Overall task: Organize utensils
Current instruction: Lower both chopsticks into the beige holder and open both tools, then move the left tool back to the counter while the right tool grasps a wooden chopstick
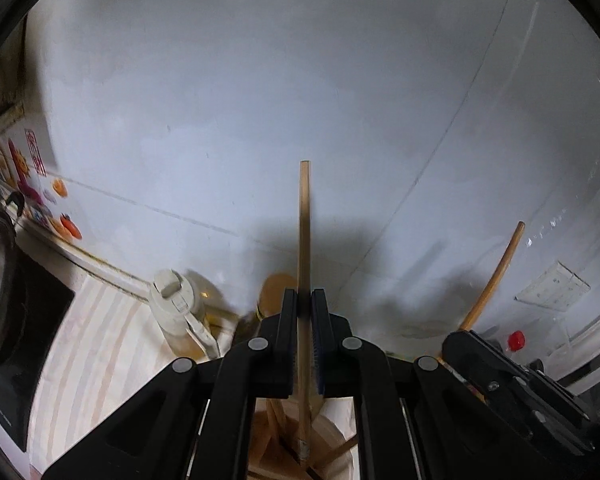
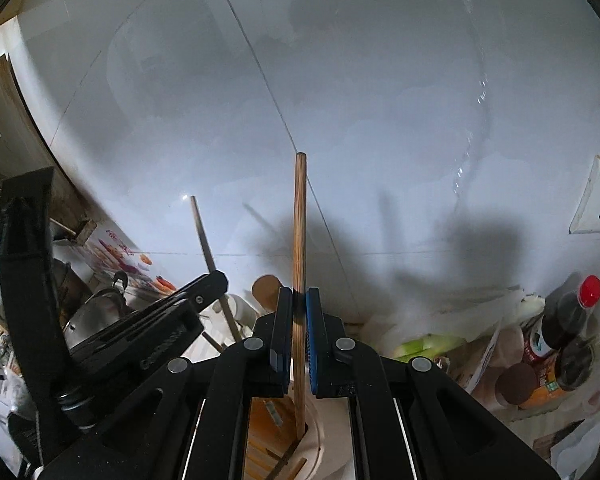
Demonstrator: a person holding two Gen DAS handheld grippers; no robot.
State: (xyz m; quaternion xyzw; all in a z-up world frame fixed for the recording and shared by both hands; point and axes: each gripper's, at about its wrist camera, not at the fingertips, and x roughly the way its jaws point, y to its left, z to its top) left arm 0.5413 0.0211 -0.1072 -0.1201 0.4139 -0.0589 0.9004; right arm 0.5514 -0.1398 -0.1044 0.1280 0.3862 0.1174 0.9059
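left gripper: jaws clenched on pale chopstick, its lower end inside the round holder rim | right gripper: jaws clenched on dark-grained chopstick, lower end in holder | grippers side by side, white wall close ahead, bottles crowd the desk's right.

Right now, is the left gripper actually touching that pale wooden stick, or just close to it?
Touching. In the left wrist view, the left gripper has both pads pressed on the pale wooden stick, with no gap on either side.
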